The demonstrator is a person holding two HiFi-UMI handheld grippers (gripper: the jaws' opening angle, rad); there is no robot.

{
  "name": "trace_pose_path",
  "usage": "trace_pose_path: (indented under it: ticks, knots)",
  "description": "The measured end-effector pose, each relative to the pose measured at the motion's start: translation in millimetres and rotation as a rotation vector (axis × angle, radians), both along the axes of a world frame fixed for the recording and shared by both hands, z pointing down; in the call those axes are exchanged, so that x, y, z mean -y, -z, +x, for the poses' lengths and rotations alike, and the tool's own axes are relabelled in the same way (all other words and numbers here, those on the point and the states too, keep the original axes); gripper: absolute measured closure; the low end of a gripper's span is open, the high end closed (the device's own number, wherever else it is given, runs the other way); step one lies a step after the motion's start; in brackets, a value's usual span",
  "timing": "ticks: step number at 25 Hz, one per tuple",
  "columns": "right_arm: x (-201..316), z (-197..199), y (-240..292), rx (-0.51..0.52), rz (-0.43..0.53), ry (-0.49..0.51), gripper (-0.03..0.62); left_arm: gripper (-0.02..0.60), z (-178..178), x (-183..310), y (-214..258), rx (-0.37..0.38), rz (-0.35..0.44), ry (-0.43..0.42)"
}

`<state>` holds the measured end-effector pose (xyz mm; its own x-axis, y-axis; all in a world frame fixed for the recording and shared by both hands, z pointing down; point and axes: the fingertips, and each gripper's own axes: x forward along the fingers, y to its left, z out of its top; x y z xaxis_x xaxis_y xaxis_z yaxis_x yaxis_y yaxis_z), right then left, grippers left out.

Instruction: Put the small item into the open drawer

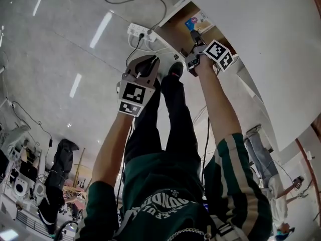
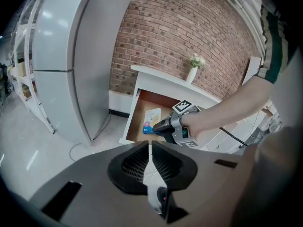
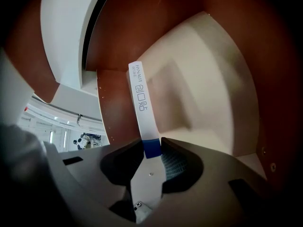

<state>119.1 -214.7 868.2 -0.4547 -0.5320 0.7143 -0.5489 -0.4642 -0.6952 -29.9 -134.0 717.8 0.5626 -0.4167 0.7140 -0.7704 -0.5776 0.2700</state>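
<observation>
The small item is a flat white box (image 3: 140, 105) with a blue end, seen edge-on in the right gripper view. My right gripper (image 3: 152, 150) is shut on that blue end. It holds the box inside the open drawer (image 3: 118, 112), whose inside is brown wood. In the left gripper view the same box (image 2: 152, 116) shows cream and blue over the drawer (image 2: 141, 109), with the right gripper (image 2: 160, 126) at its near end. In the head view the right gripper (image 1: 194, 38) reaches into the drawer (image 1: 178, 31). My left gripper (image 2: 150, 148) hangs shut and empty, back from the drawer.
A white cabinet top (image 1: 261, 44) lies over the drawer, with a vase of flowers (image 2: 193, 67) on it. A tall grey fridge (image 2: 71, 56) stands left of the cabinet. A power strip (image 1: 142, 32) and cables lie on the floor near the person's feet.
</observation>
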Motion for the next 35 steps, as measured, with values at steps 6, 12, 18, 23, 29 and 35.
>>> trace_pose_path:
  ticks: [6,12,18,23,29,35]
  knots:
    - [-2,5,-11,-0.029,-0.044,0.004,0.473,0.548,-5,-1,0,-0.002,-0.018,0.026]
    - [-3,14,-21,-0.089,-0.081,-0.012,0.442,0.548,-11,2,-3,-0.005,-0.028,0.047]
    - [-9,26,-18,-0.127,-0.096,-0.025,0.418,0.548,-7,-4,3,-0.004,-0.026,0.051]
    - [-10,35,-28,-0.146,-0.116,-0.051,0.399,0.548,-8,-5,-2,-0.002,-0.034,0.056]
    - [-10,39,-38,-0.140,-0.144,-0.093,0.382,0.548,-14,-2,-10,-0.003,-0.044,0.062]
    - [-13,39,-36,-0.123,-0.151,-0.113,0.384,0.548,-14,2,-12,-0.002,-0.044,0.060]
